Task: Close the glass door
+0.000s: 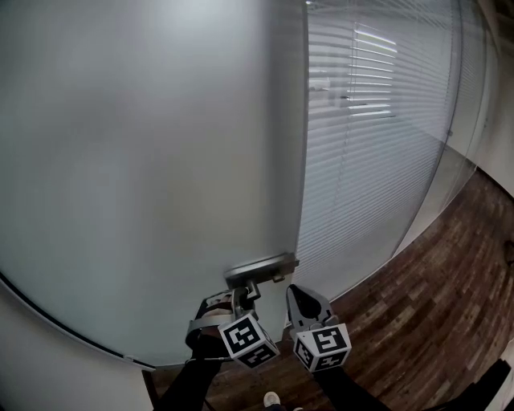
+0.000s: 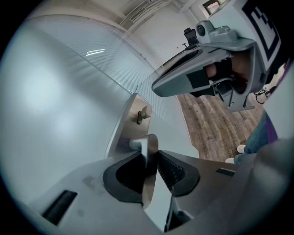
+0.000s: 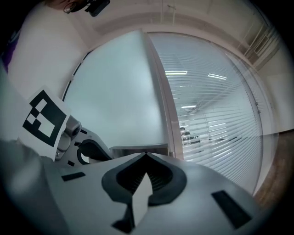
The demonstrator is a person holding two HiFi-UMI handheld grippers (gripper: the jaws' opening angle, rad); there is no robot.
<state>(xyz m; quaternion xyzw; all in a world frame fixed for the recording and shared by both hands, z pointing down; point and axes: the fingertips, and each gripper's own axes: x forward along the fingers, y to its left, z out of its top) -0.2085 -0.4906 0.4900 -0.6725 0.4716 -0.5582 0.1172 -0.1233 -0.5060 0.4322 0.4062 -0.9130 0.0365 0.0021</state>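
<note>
Wood floor lies lower right, the glass door [image 1: 161,160] fills the left; your left gripper [image 1: 241,294] clamps its handle [image 1: 261,267], your right gripper [image 1: 299,302] is closed and empty, so next swing the door to its frame.

Right of the right claw [image 1: 295,290], a dark brown plank floor [image 1: 418,305] spreads out, its boards worn in lighter streaks. Ahead of that claw and up to its right stands a long glass wall [image 1: 361,120] lined with thin pale horizontal slats, curving off along the floor's edge. Bright strips of light [image 1: 373,40] show high in that glass. Below and left of the left claw [image 1: 245,293] is a plain pale wall [image 1: 48,361]. Far beyond this claw, the left gripper view shows a white ceiling [image 2: 142,11].
</note>
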